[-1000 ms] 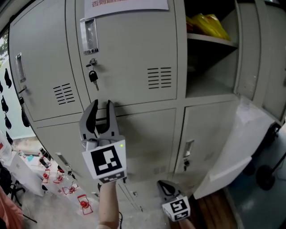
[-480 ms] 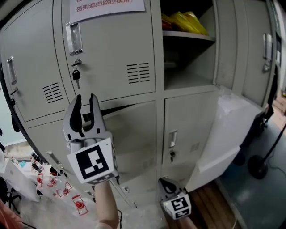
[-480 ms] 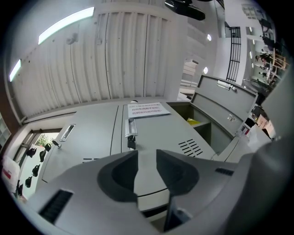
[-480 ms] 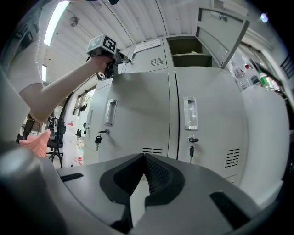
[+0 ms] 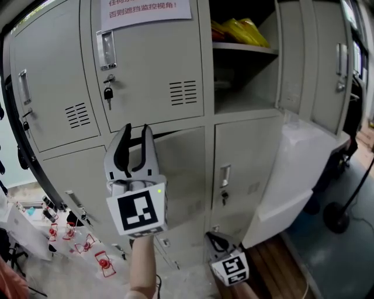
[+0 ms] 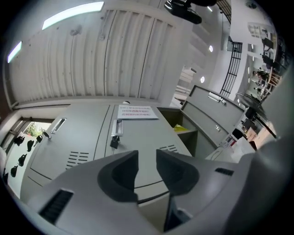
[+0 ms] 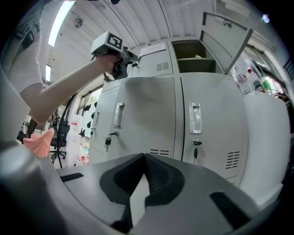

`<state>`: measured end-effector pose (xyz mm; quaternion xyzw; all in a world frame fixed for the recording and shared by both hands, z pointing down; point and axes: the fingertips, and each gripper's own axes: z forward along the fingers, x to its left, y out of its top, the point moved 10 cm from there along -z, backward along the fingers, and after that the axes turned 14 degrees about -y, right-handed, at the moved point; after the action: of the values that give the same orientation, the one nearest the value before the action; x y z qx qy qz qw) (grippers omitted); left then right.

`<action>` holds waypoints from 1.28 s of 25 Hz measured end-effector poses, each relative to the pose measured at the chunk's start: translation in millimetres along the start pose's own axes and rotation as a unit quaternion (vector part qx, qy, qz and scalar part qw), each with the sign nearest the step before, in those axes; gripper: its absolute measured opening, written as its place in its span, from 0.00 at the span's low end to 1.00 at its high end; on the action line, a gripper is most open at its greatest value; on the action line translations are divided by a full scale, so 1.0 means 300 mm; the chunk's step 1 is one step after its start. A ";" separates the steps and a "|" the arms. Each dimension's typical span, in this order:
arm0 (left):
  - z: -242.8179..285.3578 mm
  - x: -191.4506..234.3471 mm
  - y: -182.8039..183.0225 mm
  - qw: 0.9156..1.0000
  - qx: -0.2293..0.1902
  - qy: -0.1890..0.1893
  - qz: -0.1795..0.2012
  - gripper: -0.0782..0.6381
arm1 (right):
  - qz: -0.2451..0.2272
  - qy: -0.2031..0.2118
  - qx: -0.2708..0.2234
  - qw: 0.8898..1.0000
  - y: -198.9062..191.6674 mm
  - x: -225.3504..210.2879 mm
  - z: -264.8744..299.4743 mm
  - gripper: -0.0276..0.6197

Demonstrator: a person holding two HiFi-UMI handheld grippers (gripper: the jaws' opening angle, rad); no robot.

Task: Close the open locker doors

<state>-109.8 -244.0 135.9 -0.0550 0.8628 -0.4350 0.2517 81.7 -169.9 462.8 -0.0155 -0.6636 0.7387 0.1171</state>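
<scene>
Grey locker bank (image 5: 146, 70), three columns visible. Top compartment (image 5: 245, 82) at the bank's right edge is open, its door (image 5: 315, 64) swung out to the right; yellow packets (image 5: 239, 29) lie on the shelf inside. A pale lower door (image 5: 292, 175) also stands swung out at the lower right corner. The middle column's lower door (image 5: 181, 169) sits slightly ajar, with a dark gap along its top edge. Left gripper (image 5: 135, 131) is raised in front of that gap, jaws a little apart, nothing between them. Right gripper (image 5: 215, 240) is low near the bank's bottom edge, jaws together, empty. A key (image 5: 108, 92) hangs in the upper middle door's lock, and a paper notice (image 5: 149, 7) is at the top.
</scene>
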 end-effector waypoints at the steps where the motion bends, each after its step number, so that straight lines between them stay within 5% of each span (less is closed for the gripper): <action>1: 0.009 -0.001 -0.026 1.000 0.010 -0.002 -0.004 0.26 | -0.002 0.001 0.001 1.000 -0.001 0.005 -0.006 0.05; 11: 0.110 -0.065 -0.196 0.997 0.069 -0.013 -0.024 0.26 | 0.009 -0.049 0.006 0.999 -0.037 -0.074 -0.085 0.05; 17: 0.224 -0.317 -0.068 0.993 0.011 -0.113 -0.029 0.26 | 0.028 -0.093 0.009 0.995 -0.056 -0.176 -0.138 0.05; 21: 0.312 -0.532 0.062 0.980 -0.054 -0.185 -0.050 0.26 | 0.039 -0.136 0.000 0.990 -0.065 -0.275 -0.186 0.05; 25: 0.388 -0.768 0.184 0.956 -0.104 -0.258 -0.092 0.28 | 0.054 -0.191 -0.015 0.980 -0.080 -0.396 -0.255 0.05; 32: 0.449 -1.097 0.321 0.929 -0.154 -0.317 -0.109 0.29 | 0.074 -0.266 -0.021 0.961 -0.129 -0.594 -0.392 0.05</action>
<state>252.4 -178.8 121.5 -0.3222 0.7829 -0.2817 0.4515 281.7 -85.9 463.4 0.1305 -0.6833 0.7084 -0.1192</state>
